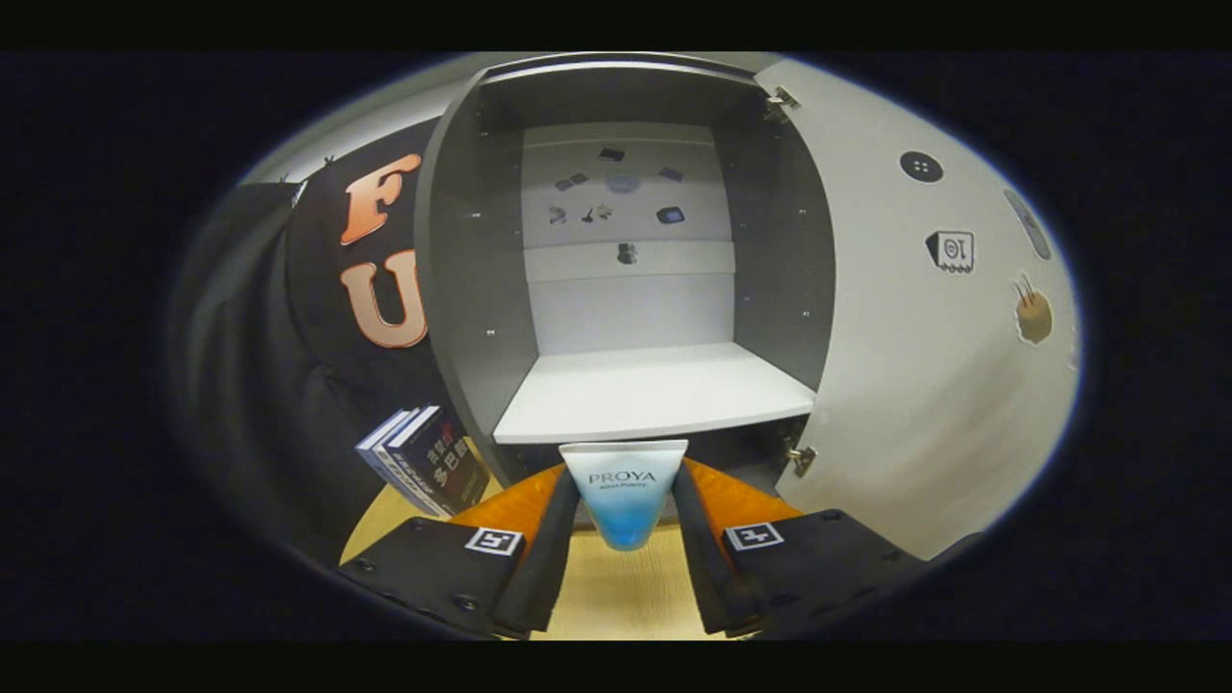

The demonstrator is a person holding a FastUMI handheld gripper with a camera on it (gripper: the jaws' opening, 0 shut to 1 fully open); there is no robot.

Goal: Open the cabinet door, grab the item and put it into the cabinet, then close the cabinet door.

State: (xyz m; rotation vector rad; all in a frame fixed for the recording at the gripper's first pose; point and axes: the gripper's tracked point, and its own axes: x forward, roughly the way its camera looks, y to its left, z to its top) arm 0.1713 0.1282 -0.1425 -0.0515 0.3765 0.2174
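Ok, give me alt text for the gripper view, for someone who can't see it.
The gripper is shut on a tube, held just in front of an open cabinet whose white shelf lies beyond the fingers. The cabinet door is swung open to the right, and books lean beside the cabinet to the left.

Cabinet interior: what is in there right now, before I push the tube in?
The open cabinet has a bare white shelf and small stickers on its back panel. The tool grips the tube, which covers part of the space below the shelf.
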